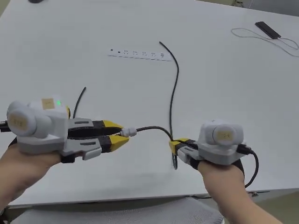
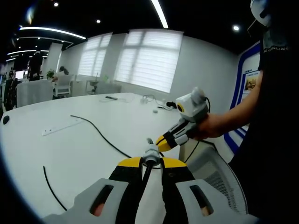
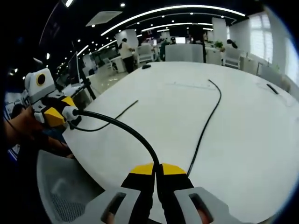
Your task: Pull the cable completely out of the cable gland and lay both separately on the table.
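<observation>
The white gland [image 1: 129,132] points right, in line with the left gripper [image 1: 123,134], which pinches it over the tabletop's [image 1: 224,84] near edge. The black cable [image 1: 174,88] arcs from the gland to the right gripper [image 1: 172,146], which is clamped on it. From there it runs away toward a strip [image 1: 140,54] whose markings are too small to read.

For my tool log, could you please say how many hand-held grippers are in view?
2. The left hand-held gripper, at the table's near edge, holds the cable gland; the right hand-held gripper, beside it, clamps the black cable.
</observation>
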